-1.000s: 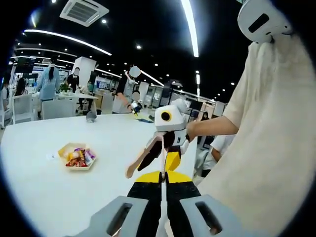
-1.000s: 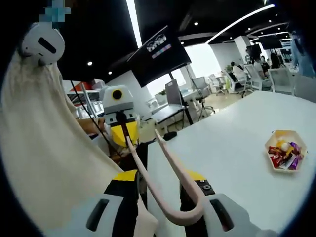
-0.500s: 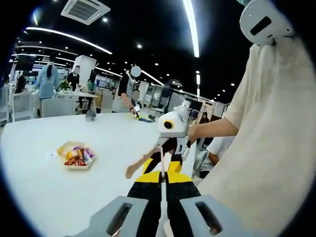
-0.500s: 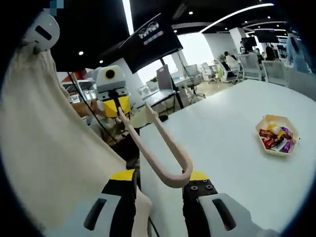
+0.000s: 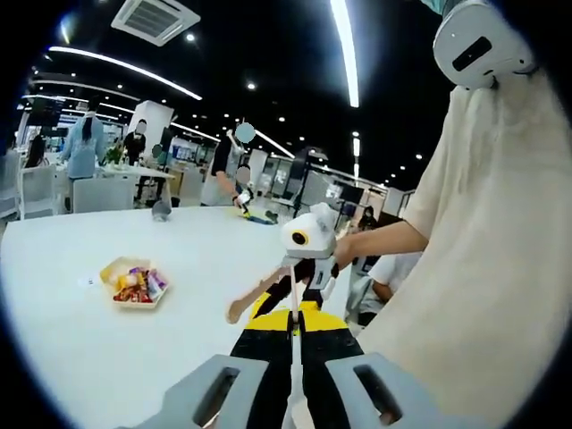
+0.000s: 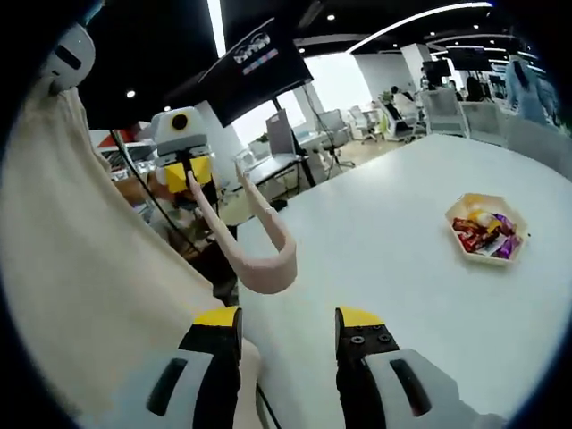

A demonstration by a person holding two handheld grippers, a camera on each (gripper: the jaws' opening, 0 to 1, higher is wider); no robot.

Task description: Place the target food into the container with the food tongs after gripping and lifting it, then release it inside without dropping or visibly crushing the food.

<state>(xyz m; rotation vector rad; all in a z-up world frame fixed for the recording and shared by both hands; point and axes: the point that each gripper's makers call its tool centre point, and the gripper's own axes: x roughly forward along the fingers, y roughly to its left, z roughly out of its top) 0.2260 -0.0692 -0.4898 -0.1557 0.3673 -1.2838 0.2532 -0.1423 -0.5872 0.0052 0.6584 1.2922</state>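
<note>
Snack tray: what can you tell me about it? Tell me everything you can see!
The snack tray is a small, shallow dish with six sides, pale yellow, and it looks like paper or thin plastic. It sits flat on the big white table, out in the open with nothing beside it. Inside is a little pile of wrapped snacks in red, purple, yellow and white wrappers. The same tray shows in the left gripper view too. Nothing is touching it except the table and the snacks.

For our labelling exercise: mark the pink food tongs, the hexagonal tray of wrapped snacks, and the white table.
pink food tongs point(image 6: 268, 268): right gripper view, curved bend.
hexagonal tray of wrapped snacks point(image 6: 517, 223): right gripper view, rim.
white table point(image 6: 402, 268): right gripper view, bare top.
</note>
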